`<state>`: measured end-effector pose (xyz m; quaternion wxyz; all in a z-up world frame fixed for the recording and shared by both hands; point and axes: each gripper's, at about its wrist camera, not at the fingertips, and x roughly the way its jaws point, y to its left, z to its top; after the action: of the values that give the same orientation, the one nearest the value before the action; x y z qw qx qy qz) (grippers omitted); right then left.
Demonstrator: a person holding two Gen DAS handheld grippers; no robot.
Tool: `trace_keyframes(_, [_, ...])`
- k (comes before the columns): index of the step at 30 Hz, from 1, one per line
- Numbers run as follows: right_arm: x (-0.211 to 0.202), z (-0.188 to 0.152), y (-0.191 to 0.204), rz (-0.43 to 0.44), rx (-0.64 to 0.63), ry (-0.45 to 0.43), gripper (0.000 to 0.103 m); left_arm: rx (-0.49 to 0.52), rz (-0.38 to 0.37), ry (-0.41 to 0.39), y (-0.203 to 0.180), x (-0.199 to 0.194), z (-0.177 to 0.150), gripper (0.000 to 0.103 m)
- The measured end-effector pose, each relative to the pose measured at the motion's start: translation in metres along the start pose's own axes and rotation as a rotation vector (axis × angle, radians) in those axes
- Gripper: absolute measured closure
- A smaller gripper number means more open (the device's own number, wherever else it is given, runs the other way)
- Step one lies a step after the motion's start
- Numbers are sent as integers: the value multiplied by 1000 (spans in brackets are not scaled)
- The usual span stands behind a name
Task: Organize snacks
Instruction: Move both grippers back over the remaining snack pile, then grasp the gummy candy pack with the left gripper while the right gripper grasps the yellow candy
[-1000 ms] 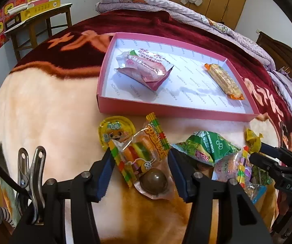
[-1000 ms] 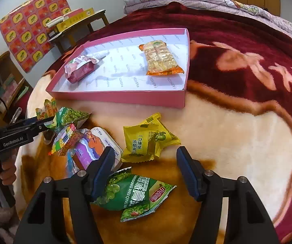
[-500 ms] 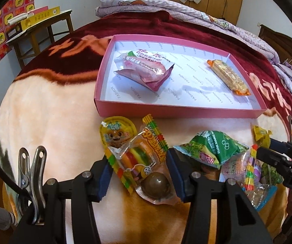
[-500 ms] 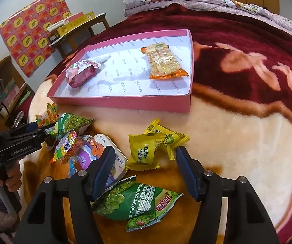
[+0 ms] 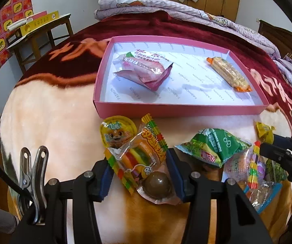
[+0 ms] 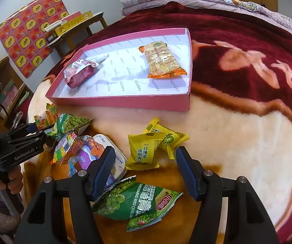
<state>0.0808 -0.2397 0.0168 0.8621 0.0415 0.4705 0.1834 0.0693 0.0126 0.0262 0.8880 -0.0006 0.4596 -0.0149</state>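
A burger gummy packet (image 5: 139, 158) lies between the jaws of my left gripper (image 5: 138, 162). The jaws are closing and both pads touch the wrapper's edges. A brown chocolate ball (image 5: 156, 185) in clear wrap lies just behind it, also between the fingers. My right gripper (image 6: 143, 156) hangs open over two yellow candies (image 6: 146, 148), with a green pea bag (image 6: 133, 201) under it. The pink box (image 5: 178, 111) holds a pink packet (image 5: 143, 71) and an orange wafer bar (image 5: 229, 74).
A yellow jelly cup (image 5: 117, 132), a green pea bag (image 5: 215, 146) and several mixed packets (image 5: 253, 172) lie on the blanket in front of the box. A wooden side table (image 5: 42, 30) stands far left. A folded quilt (image 5: 166, 6) lies beyond the box.
The left jaws have drawn in around the burger gummy packet. In the left wrist view the box has shifted slightly nearer. The right gripper has hardly moved.
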Motion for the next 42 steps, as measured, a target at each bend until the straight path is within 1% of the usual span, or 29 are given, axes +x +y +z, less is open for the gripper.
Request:
trace_keyframes(6, [-3, 0, 7, -26, -16, -12, 45, -11, -23, -2, 2, -3, -1, 57])
trace_keyframes(10, [-5, -1, 11, -26, -29, -14, 48, -28, -57, -3, 6, -8, -2, 57])
trace_keyframes(14, [-7, -1, 13, -10, -25, -13, 48, -52, -102, 2, 12, -14, -3, 57])
trace_keyframes(18, [-11, -1, 14, -16, -29, -28, 48, -48, -109, -17, 12, -22, 0, 57])
trace_keyframes(26, [-18, 3, 14, 5, -14, -66, 48, -19, -121, -53, 6, -36, 4, 57])
trace_keyframes(30, [-16, 2, 15, -14, -27, -57, 50, -12, -135, -63, 2, -40, 4, 57])
trace_keyframes(33, [-11, 0, 13, -26, -25, -42, 59, -8, -140, -66, 2, -41, 3, 57])
trace_keyframes(35, [-5, 0, 9, -20, -3, -24, 63, -11, -140, -68, 2, -41, 3, 57])
trace_keyframes(37, [-4, 0, 5, 2, 27, -24, 64, -17, -146, -70, 3, -43, 3, 57])
trace_keyframes(40, [-5, 1, 2, 1, 47, -32, 75, -20, -152, -80, 5, -46, 4, 57])
trace_keyframes(42, [-6, 1, 1, 0, 47, -38, 78, -22, -159, -85, 6, -48, 4, 57])
